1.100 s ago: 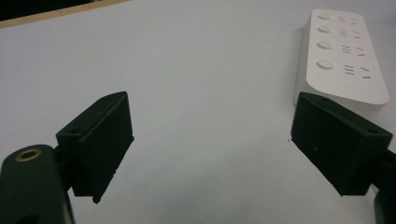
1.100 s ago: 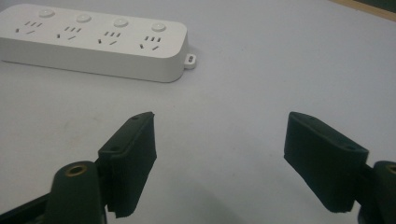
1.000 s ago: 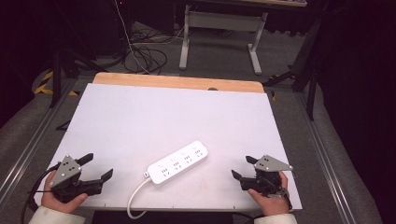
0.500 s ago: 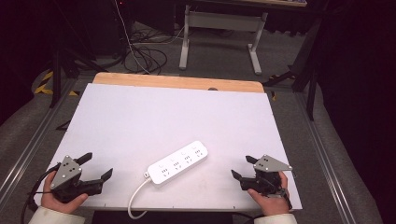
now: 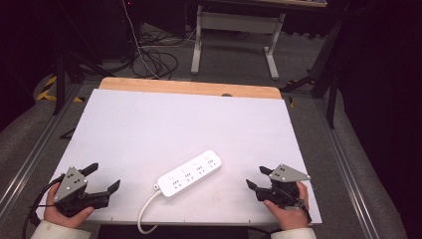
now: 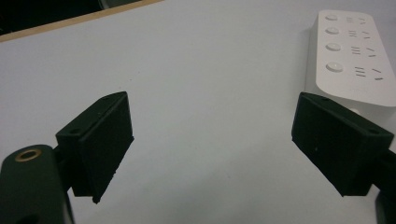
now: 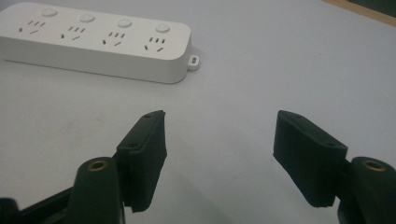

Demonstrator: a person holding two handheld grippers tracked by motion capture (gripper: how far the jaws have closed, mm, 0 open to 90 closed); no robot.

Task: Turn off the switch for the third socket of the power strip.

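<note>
The white power strip (image 5: 190, 174) lies flat on the white desk (image 5: 164, 124) near its front edge, set at a slant between the two hands, with its cord (image 5: 145, 211) trailing off the front. The left tool (image 5: 99, 179) rests at the near left corner with its jaws wide and nothing between them; the right tool (image 5: 258, 178) sits at the near right, also spread wide and empty. Both are well apart from the strip.

The likely step is reaching in to take the strip. To do it well, each tool should probably approach a short end and close across the narrow width of the casing, keeping off the four socket faces and buttons on top. In the right gripper view, the small mounting tab (image 7: 194, 61) at the strip's end points toward that tool and is too slight to grip.

Nothing else lies on the desk, so the approach is unobstructed; only the cord could drag or snag on the desk edge when lifted.
</note>
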